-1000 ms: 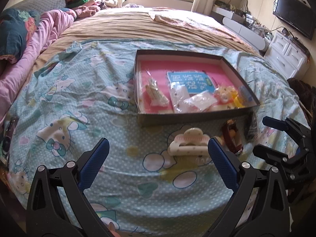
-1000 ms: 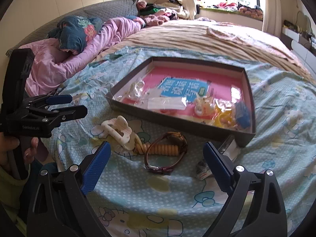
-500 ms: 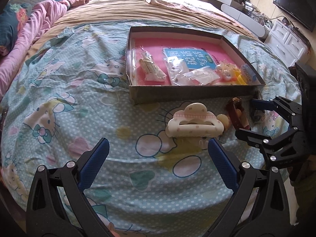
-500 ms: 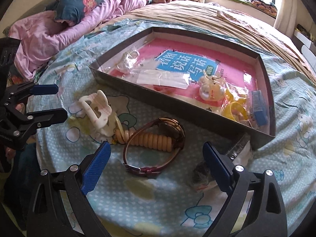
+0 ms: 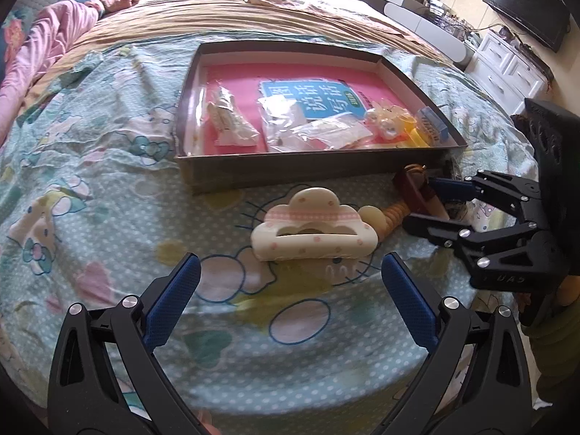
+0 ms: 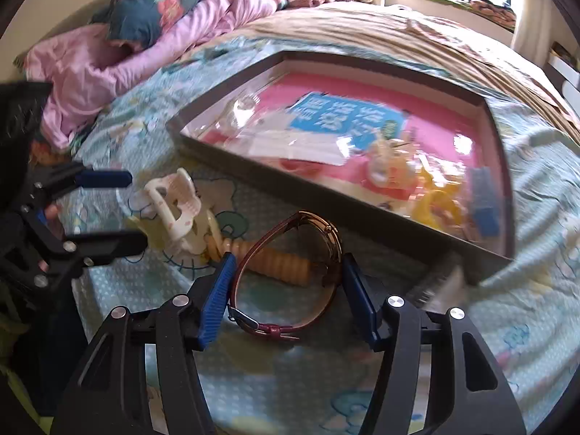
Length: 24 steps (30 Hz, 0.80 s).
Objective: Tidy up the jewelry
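A dark shallow box [image 5: 290,172] with a pink floor lies on the bed and holds several bagged trinkets. In front of it lie a cream cloud-shaped hair claw [image 5: 313,230], a tan beaded bracelet [image 6: 279,262] and a maroon-strap watch [image 6: 290,272]. My left gripper [image 5: 288,304] is open, just short of the hair claw. My right gripper [image 6: 288,293] is partly closed, its blue pads [image 6: 217,297] on either side of the watch; contact is unclear. It shows in the left wrist view [image 5: 435,203] at the watch [image 5: 417,192].
The bed has a Hello Kitty sheet [image 5: 90,181], a tan blanket [image 5: 253,14] behind the box and pink bedding [image 6: 108,65] at the left. A small packet [image 6: 435,282] lies by the box's right corner. White drawers and a TV [image 5: 525,7] stand at the right.
Both grippers have moved forward and down toward the items. My right gripper's jaws have narrowed around the watch. The left gripper stays wide open.
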{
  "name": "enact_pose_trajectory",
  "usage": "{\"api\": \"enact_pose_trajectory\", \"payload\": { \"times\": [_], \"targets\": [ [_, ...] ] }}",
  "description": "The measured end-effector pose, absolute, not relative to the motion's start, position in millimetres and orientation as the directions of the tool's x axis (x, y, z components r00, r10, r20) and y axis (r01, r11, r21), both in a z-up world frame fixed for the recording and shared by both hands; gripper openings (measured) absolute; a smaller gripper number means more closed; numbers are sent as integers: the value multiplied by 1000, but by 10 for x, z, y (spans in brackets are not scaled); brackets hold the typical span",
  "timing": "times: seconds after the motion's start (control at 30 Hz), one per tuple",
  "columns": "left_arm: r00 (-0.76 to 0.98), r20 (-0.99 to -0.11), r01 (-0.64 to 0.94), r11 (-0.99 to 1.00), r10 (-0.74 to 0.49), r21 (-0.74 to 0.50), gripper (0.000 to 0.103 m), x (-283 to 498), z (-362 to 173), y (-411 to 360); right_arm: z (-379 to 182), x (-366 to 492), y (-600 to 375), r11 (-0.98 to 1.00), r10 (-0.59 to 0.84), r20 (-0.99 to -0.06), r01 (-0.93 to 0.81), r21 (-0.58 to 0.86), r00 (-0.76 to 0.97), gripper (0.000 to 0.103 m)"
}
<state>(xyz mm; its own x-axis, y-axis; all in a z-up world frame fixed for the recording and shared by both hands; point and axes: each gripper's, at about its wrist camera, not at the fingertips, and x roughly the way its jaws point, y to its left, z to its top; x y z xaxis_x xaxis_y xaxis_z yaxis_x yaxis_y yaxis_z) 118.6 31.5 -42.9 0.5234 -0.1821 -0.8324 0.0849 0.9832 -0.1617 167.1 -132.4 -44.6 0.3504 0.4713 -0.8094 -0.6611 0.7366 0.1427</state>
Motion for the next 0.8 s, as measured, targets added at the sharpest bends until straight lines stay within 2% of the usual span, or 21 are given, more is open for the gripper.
{"api": "enact_pose_trajectory", "payload": {
  "times": [0.47, 0.57, 0.8],
  "targets": [
    [536, -828, 75, 986, -164, -147, 93, 1358, -571, 213, -205, 1678, -1698, 791, 491, -752, -586, 176, 439, 56],
    [543, -821, 88, 984, -179, -157, 73, 1363, -559, 195, -168, 1657, -1705, 792, 498, -742, -583, 179, 449, 56],
    [564, -806, 89, 983, -181, -158, 72, 1297, -452, 269, -62, 1603, -1704, 788, 509, -727, -589, 178, 461, 56]
  ]
}}
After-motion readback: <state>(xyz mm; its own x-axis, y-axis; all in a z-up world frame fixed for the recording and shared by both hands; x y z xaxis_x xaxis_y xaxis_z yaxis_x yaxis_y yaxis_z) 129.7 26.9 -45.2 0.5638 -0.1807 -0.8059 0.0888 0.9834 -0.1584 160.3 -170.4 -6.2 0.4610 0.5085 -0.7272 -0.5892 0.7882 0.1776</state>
